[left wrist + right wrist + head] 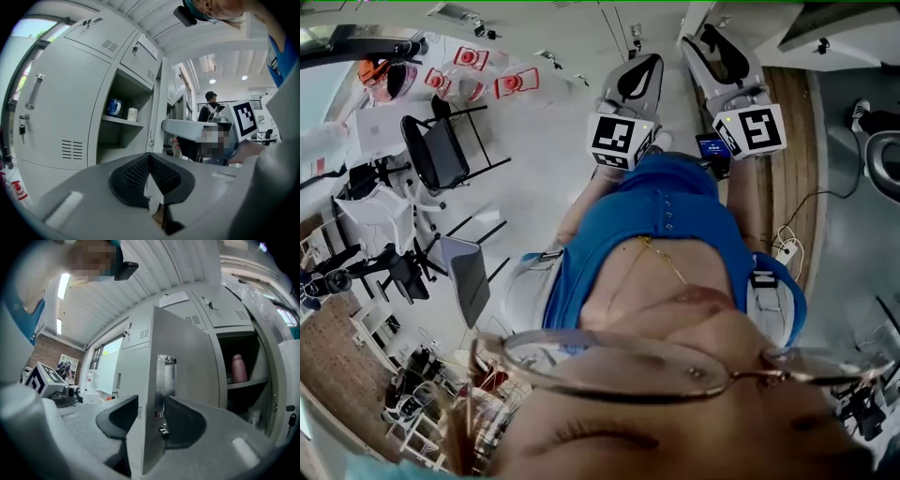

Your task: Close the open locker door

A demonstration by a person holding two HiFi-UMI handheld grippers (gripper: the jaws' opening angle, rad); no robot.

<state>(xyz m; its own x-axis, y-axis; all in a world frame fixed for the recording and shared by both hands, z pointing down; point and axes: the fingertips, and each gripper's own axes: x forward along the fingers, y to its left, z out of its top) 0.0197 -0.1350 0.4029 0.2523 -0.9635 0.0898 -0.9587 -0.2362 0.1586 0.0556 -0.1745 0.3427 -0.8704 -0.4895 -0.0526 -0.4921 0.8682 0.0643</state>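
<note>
Right gripper (150,411): fingers apart, edge of open locker door (187,357) standing between them, gap at left finger. Metal latch plate (166,376) on door edge, just above fingers. Beyond door, open compartment, pink bottle (239,367) on shelf. Left gripper (150,161): fingers together, nothing between. Beyond it, grey lockers (70,108), open compartment holding blue mug (114,107) and white cup (132,114).

Ahead of the person's chest (666,216), the left hand-held gripper (149,161) has jaws pressed together; the right hand-held gripper (149,408) has jaws spread apart.
</note>
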